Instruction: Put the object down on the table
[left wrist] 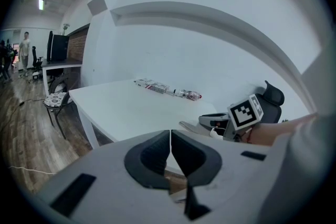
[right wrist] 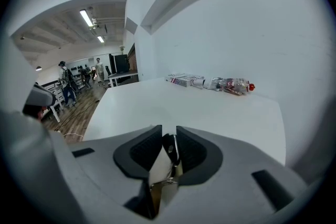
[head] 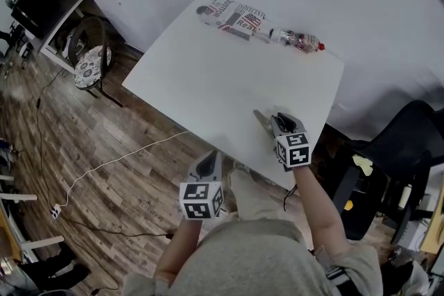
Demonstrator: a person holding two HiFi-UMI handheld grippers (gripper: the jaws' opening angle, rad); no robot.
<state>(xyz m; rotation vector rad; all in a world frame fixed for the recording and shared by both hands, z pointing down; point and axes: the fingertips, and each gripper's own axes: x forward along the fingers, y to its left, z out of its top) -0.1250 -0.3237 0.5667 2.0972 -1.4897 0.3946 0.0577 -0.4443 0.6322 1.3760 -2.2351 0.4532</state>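
Object (right wrist: 158, 166): lower centre, loose between right gripper (right wrist: 169, 150) jaws, partly apart | table (head: 229, 73) beneath | left gripper (left wrist: 170, 157): closed, empty

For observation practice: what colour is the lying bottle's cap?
Red; the cap shows best in the right gripper view.

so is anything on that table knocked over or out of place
Only the clear bottle with the red cap stands out. It lies on its side along the far edge of the table, end to end with a printed box that also lies flat. No spill or damage shows.
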